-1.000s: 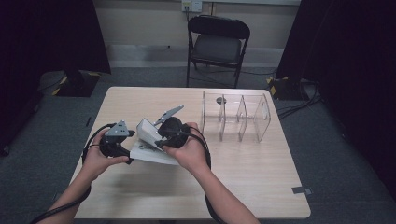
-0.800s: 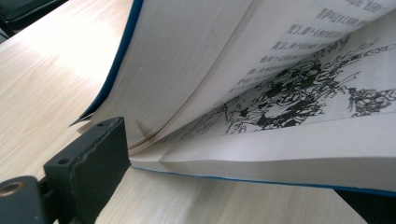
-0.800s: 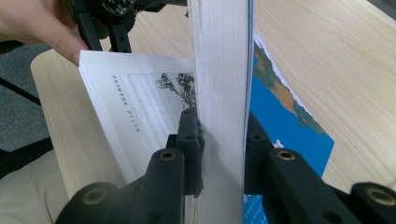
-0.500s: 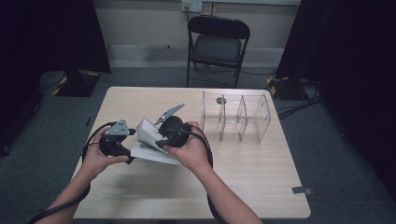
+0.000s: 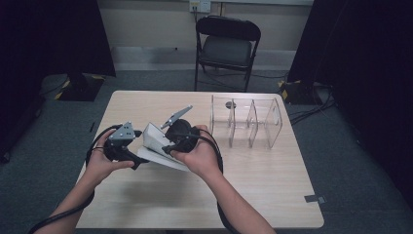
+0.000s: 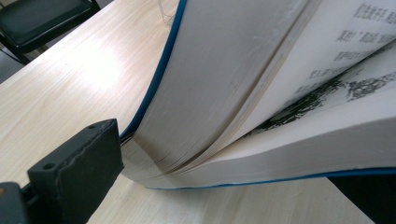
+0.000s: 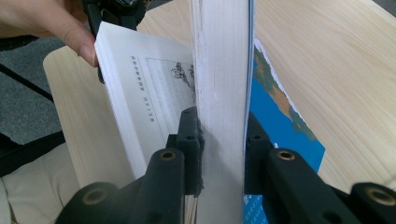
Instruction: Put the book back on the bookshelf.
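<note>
1. Thick blue-covered paperback book (image 5: 157, 146) lying open near the left edge of the pale wooden bench (image 5: 263, 185), pages fanned upward.
2. Right claw (image 7: 222, 144) clamped on an upright sheaf of the book's pages, pads pressing both sides.
3. Left claw (image 5: 134, 153) spread wide, jaws just opened further, one black jaw beside the page edges, gripping nothing.
4. Clear plastic three-compartment rack (image 5: 247, 122) towards the far right corner.

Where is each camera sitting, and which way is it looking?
High view: above the person's side, looking forward and down at the table; forearms, left gripper, right gripper.
Left gripper view: looks along its jaws at the open book.
Right gripper view: looks along its jaws, clamping pages; a thumb.
All share book and table.
</note>
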Action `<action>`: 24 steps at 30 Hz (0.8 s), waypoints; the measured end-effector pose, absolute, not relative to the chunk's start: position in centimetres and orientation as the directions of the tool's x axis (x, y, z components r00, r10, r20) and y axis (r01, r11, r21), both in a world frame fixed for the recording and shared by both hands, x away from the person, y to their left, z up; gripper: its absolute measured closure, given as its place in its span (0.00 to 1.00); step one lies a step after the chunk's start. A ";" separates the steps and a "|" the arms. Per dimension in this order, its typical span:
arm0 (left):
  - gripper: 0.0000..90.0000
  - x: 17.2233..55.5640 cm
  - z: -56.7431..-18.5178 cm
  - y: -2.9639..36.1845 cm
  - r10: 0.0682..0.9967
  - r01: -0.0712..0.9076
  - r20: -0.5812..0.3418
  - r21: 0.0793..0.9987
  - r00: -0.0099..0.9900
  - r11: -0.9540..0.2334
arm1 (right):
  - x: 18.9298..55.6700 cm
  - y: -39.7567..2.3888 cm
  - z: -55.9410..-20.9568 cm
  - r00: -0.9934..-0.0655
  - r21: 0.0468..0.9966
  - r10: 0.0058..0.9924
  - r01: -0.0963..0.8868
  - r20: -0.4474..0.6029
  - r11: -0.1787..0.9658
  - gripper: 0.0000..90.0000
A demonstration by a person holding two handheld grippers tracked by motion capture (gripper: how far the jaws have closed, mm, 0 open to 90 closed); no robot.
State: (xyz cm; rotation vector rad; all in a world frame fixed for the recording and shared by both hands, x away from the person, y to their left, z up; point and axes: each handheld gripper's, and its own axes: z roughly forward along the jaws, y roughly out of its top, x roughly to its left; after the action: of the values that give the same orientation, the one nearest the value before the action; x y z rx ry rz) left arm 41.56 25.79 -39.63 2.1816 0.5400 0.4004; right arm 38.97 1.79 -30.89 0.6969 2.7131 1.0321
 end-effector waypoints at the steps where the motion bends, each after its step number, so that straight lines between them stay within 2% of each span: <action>1: 0.00 41.6 -39.6 25.8 0.512 0.244 0.092 0.798 0.854 -0.551 | 39.0 1.8 -30.9 -0.877 0.663 0.479 0.373 0.024 0.649 0.83; 24: 0.00 41.7 -39.3 25.8 0.437 0.174 0.129 0.790 0.890 -0.588 | 39.0 2.0 -30.5 -0.886 0.657 0.463 0.367 0.031 0.658 0.83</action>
State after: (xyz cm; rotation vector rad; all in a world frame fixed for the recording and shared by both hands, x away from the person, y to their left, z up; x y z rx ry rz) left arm 41.71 25.83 -39.34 2.1996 0.4365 0.3923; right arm 38.95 1.96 -30.53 0.6879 2.7319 1.0367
